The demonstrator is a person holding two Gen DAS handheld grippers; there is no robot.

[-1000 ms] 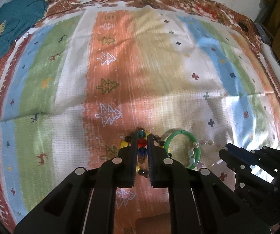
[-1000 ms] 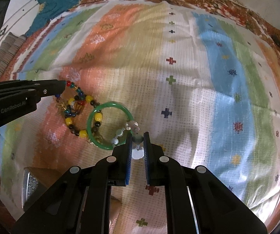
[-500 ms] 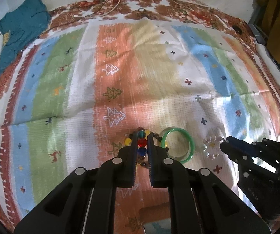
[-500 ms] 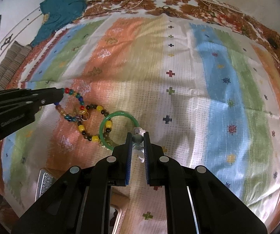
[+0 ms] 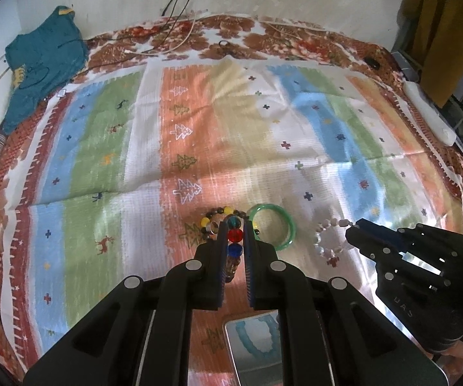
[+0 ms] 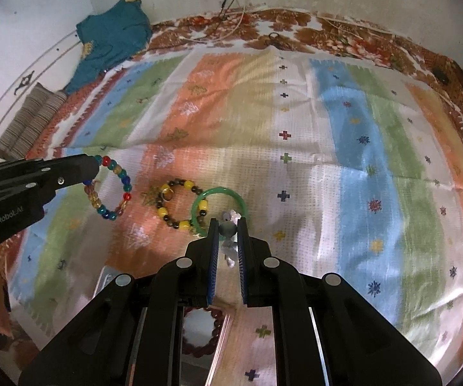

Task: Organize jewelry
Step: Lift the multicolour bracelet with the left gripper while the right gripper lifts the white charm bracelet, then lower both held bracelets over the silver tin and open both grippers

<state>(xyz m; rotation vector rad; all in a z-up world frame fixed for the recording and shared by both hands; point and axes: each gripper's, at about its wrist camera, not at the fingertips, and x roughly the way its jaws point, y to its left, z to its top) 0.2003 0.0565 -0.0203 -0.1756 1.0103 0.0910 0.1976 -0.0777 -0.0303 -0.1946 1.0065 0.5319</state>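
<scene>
My left gripper [image 5: 234, 226] is shut on a multicoloured bead bracelet [image 5: 234, 234] and holds it above the cloth; the bracelet hangs as a loop in the right wrist view [image 6: 110, 191]. My right gripper [image 6: 226, 225] is shut on a pale white bead bracelet [image 6: 230, 228], which shows in the left wrist view [image 5: 329, 236] at its tips. On the cloth lie a yellow-and-brown bead bracelet [image 6: 180, 204] with a small ring [image 6: 166, 194], and a green bangle [image 6: 220, 207], also in the left wrist view [image 5: 273, 226].
A metal tin [image 5: 257, 347] with a turquoise bracelet sits below my left gripper; a second compartment with a dark red bead bracelet [image 6: 201, 329] shows under my right gripper. A striped patterned cloth [image 5: 231, 135] covers the bed. A teal garment [image 5: 43, 61] lies far left.
Both grippers have lifted and pulled back with their bracelets. The multicoloured and white bracelets have come away from the pile; the yellow bracelet and green bangle stay on the cloth.
</scene>
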